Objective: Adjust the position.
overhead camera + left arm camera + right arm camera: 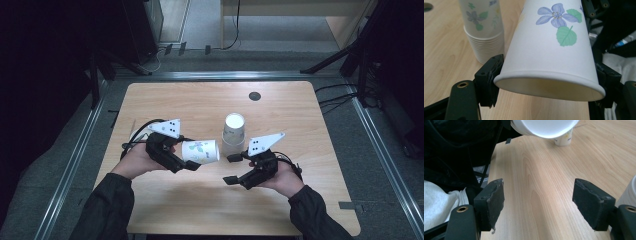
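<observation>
The left tool (192,164) clamps a cup (200,151) on its side, apparently clear of the worktop (165,102), base towards the stack (233,131). The right tool (231,169), nearer the stack, gapes empty.

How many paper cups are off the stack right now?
1: a single paper cup lies sideways, clamped in the left gripper. The rest sit nested in the stack upside down on the table.
</observation>
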Demonstrator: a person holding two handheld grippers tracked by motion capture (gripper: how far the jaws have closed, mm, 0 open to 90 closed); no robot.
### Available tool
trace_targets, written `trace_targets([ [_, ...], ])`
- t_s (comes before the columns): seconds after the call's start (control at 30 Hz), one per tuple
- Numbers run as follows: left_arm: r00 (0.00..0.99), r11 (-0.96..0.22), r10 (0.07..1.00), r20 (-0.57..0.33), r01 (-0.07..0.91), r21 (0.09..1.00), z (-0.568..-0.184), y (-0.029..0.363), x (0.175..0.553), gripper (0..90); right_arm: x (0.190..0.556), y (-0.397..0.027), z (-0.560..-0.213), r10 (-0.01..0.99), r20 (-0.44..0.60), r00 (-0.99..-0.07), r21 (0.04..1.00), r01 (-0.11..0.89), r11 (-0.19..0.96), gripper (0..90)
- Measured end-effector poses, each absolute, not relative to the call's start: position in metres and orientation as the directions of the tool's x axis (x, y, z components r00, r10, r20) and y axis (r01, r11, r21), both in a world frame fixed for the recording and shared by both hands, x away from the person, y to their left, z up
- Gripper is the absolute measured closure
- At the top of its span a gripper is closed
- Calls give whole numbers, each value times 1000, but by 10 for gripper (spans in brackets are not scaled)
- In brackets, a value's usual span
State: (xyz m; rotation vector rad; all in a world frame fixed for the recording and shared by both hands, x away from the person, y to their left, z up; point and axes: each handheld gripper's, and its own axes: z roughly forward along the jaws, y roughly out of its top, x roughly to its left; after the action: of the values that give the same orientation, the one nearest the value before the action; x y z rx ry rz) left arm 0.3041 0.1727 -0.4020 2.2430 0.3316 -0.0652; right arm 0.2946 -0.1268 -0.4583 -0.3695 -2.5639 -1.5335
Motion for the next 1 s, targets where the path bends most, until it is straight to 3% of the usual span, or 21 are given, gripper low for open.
trace_targets([
  [0.4,981,-774,154,-122,196,602,-378,149,318,238,297,-130,-458,178,227,-958,853,283,438,261],
  [1.0,986,-918,140,-85,162,363,-409,123,306,238,299,-113,-470,165,230,-959,820,282,498,255],
])
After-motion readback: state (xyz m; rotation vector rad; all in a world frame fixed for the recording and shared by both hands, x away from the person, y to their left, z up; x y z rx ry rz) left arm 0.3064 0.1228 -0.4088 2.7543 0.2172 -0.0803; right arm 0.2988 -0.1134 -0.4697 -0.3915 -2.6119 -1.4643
